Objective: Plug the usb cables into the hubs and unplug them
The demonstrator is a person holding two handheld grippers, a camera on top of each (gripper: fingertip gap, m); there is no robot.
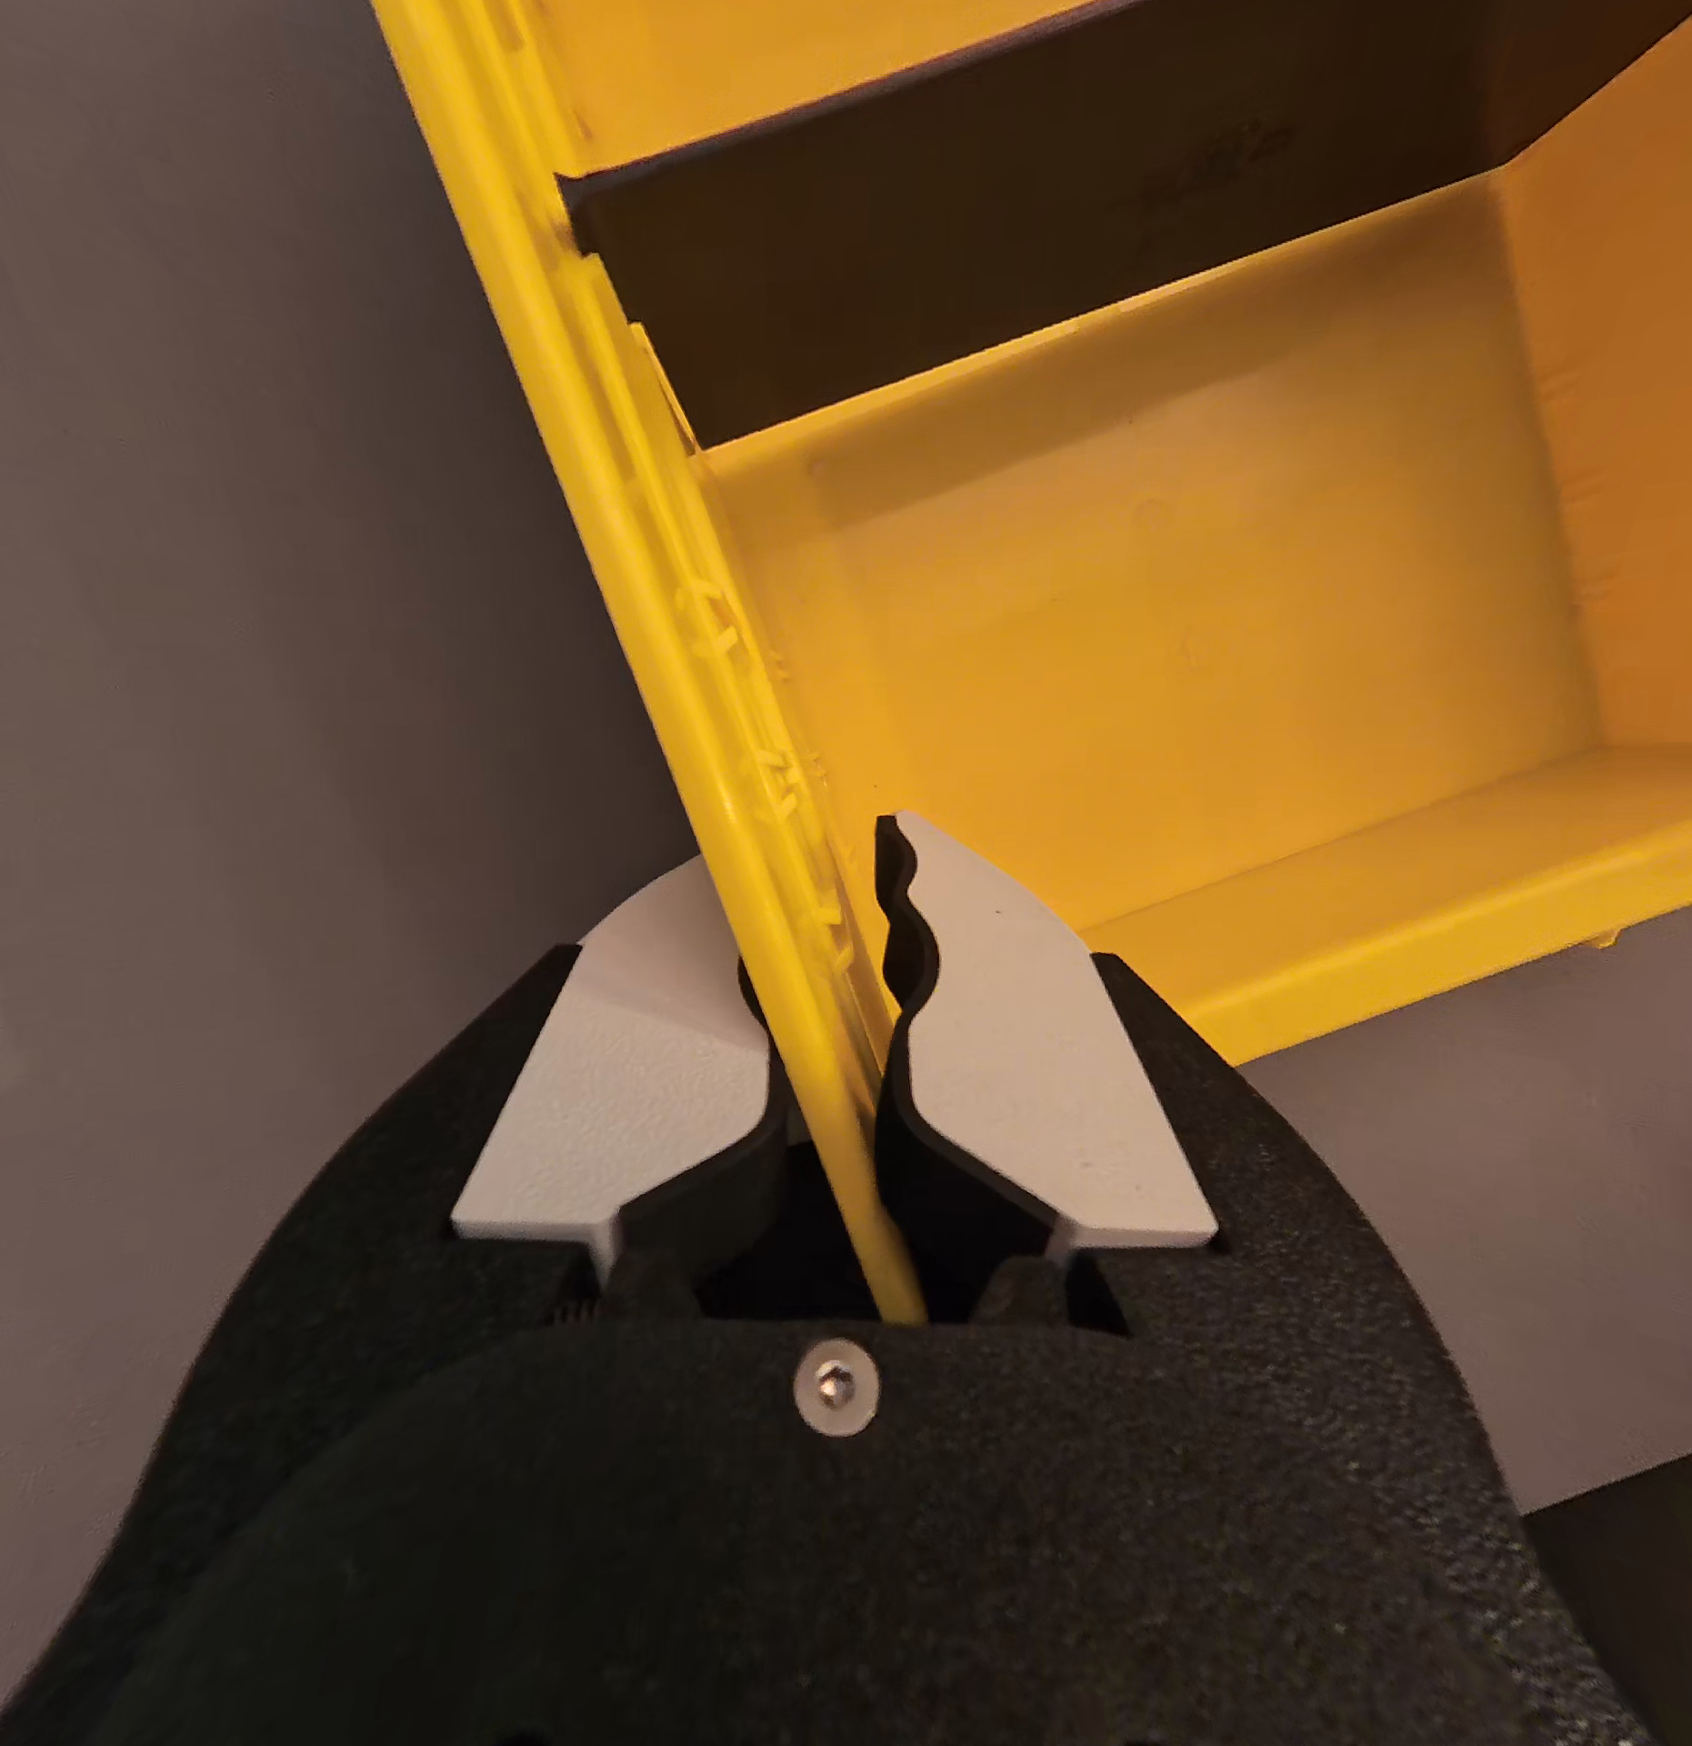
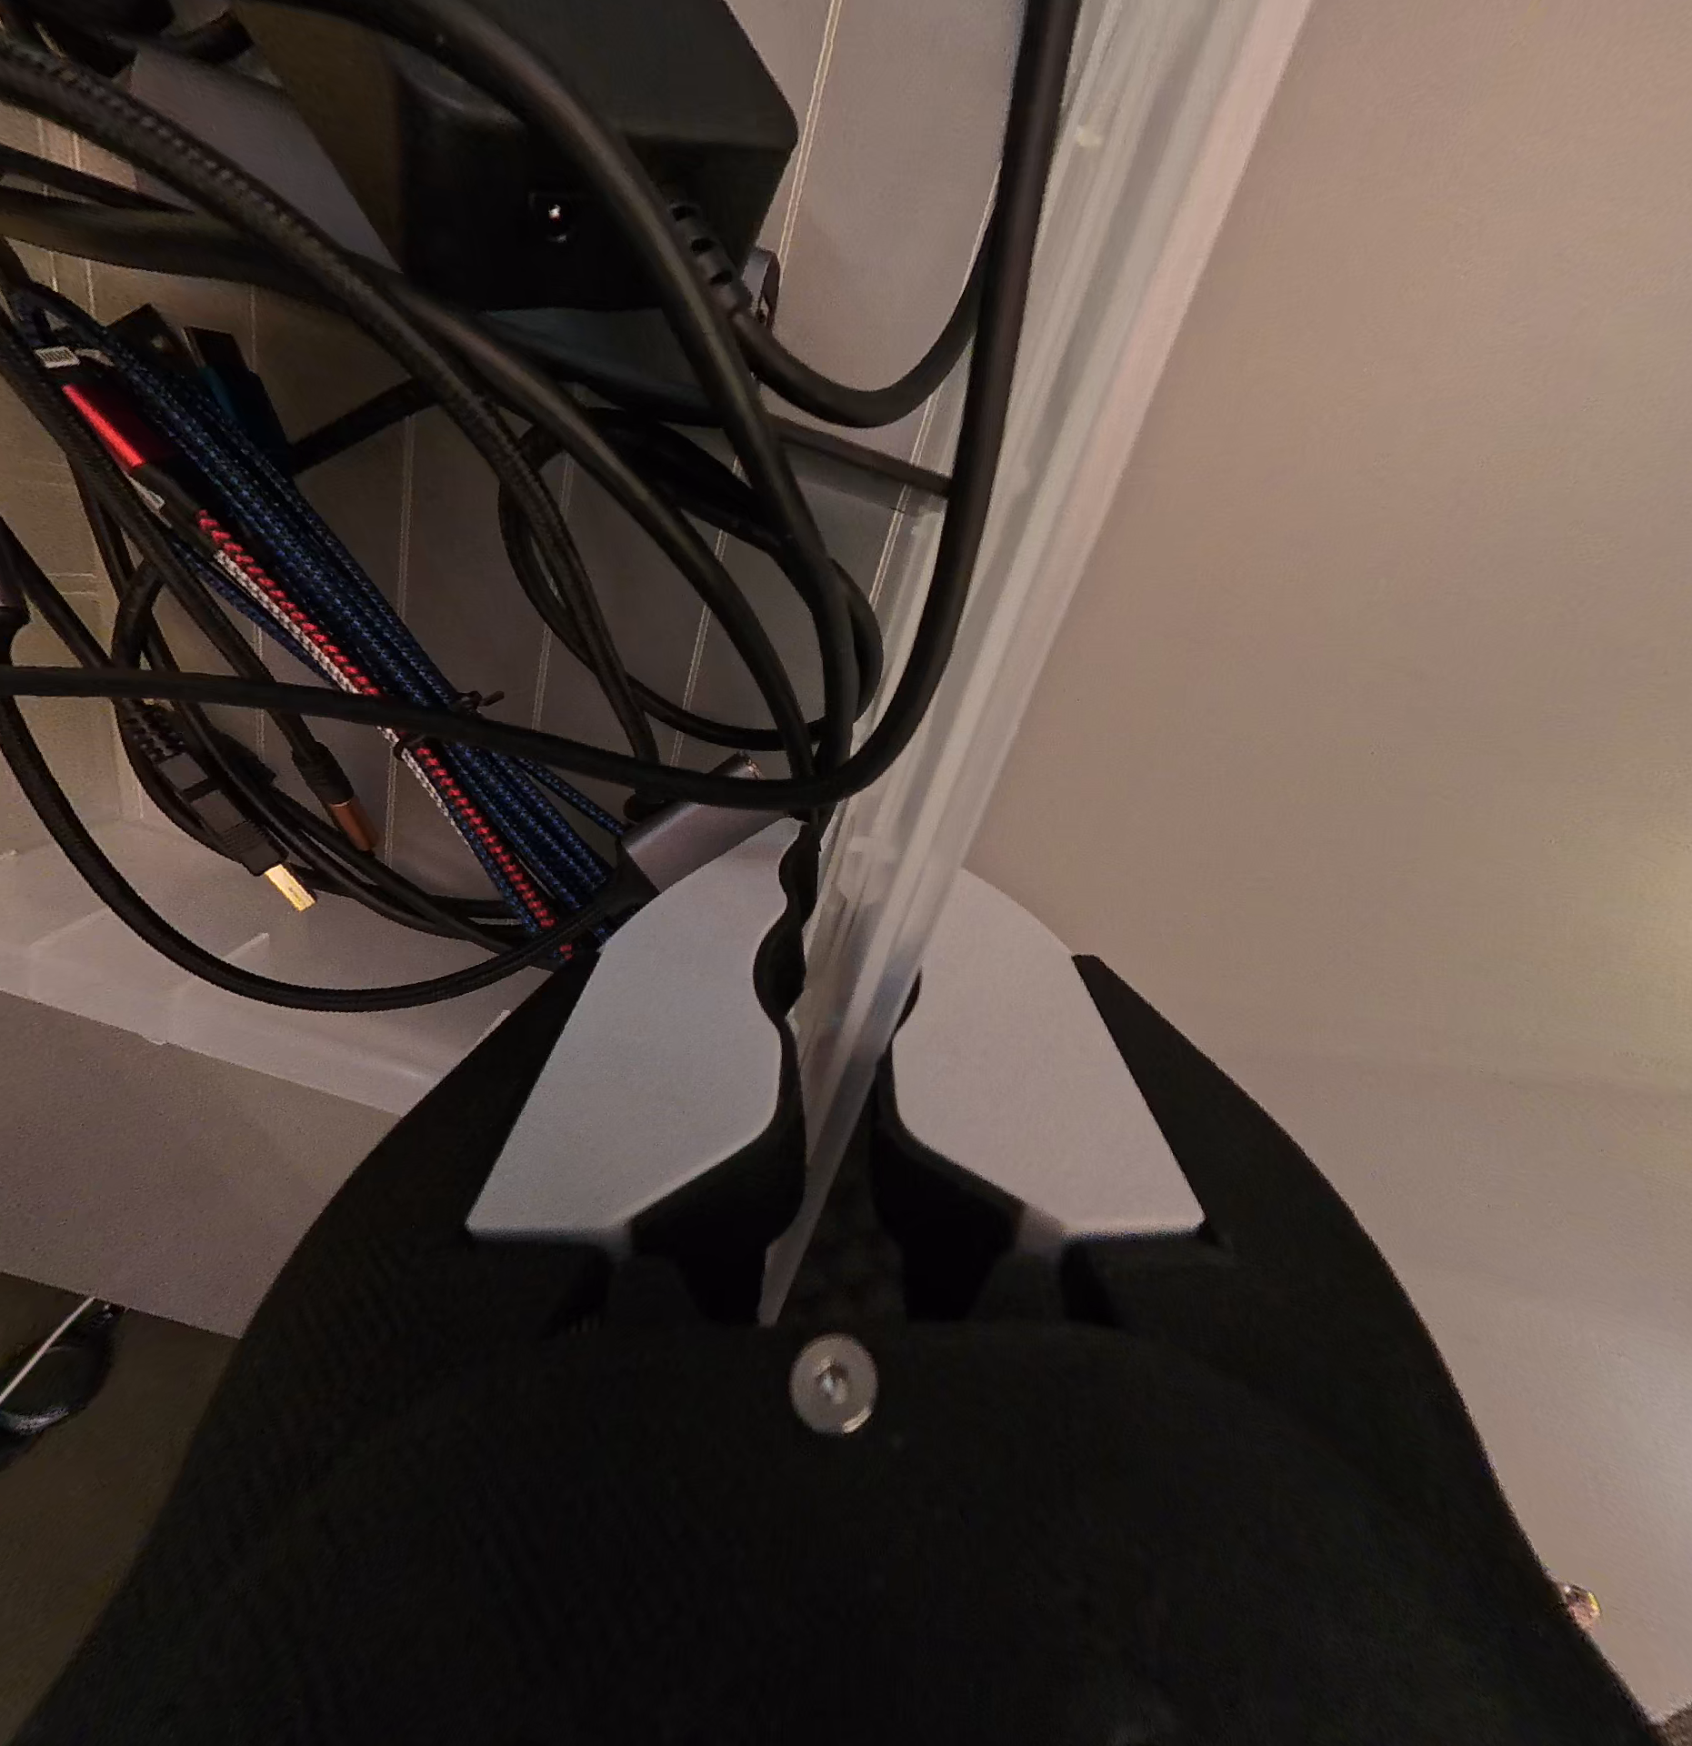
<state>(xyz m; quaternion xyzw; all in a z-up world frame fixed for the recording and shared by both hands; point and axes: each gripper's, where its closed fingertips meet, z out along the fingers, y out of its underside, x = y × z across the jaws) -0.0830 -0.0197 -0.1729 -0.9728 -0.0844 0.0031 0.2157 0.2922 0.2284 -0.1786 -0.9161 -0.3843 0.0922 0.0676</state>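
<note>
Textured black left gripper clamps the ribbed rim of a glossy yellow bin (dark divider, upper frame); the right gripper pinches a translucent tray wall, braided usb cables and black hubs tangled upper left.

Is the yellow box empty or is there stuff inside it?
Empty, as far as shows. The yellow box, clamped at its rim by the left gripper, has bare yellow compartments and a black divider; nothing lies inside.
</note>
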